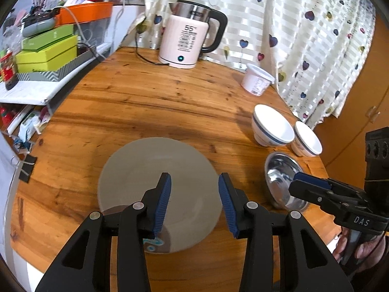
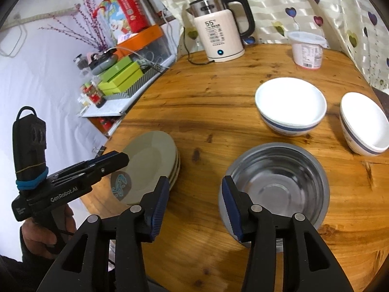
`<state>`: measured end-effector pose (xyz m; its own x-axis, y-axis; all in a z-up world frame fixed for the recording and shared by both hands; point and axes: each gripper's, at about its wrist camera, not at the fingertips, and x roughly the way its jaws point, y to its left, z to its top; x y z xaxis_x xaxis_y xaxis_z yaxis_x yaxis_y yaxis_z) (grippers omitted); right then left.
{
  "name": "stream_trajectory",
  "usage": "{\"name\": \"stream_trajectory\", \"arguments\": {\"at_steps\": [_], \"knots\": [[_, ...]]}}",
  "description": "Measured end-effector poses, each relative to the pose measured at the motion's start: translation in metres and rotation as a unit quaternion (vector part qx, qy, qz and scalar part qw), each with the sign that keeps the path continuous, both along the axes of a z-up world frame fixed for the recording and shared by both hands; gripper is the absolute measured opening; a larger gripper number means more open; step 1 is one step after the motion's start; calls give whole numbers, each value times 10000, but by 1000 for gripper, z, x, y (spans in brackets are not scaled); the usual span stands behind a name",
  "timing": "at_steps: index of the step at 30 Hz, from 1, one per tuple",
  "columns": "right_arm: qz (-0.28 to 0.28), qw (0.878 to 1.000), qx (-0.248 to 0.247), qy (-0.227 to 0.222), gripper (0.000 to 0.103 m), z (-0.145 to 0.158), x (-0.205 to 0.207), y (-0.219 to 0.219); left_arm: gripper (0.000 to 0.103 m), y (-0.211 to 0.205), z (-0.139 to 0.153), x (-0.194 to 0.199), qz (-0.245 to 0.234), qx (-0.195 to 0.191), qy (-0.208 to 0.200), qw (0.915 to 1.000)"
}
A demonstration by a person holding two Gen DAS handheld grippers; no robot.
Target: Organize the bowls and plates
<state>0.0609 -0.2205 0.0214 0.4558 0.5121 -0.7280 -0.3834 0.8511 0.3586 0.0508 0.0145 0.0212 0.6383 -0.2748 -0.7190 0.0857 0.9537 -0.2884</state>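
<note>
On a round wooden tabletop (image 2: 206, 102), the right gripper (image 2: 195, 206) hangs wide open and empty at the near rim of the stainless steel bowl (image 2: 279, 177), the nearer arm to it. The left gripper (image 1: 194, 202), equally open and empty, hovers over the grey stacked plates (image 1: 145, 170). Two white blue-banded bowls (image 2: 290, 104) sit just beyond the shiny, empty steel one.
</note>
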Motion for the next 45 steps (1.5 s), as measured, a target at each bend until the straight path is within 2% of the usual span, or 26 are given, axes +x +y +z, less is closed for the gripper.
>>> {"name": "stream_trajectory", "arguments": {"at_steps": [17, 27, 37, 45], "knots": [[-331, 9994, 73, 117, 46, 0, 8, -34, 42, -33, 1, 19, -374, 2, 90, 9993], [-788, 9968, 133, 67, 45, 4, 14, -63, 42, -51, 8, 33, -569, -21, 54, 9984], [-1156, 9932, 140, 48, 39, 6, 23, -91, 42, -74, 12, 52, -826, -24, 77, 9966], [-1386, 9899, 219, 201, 32, -3, 36, -108, 42, -89, 10, 74, -900, -140, 163, 9957]]}}
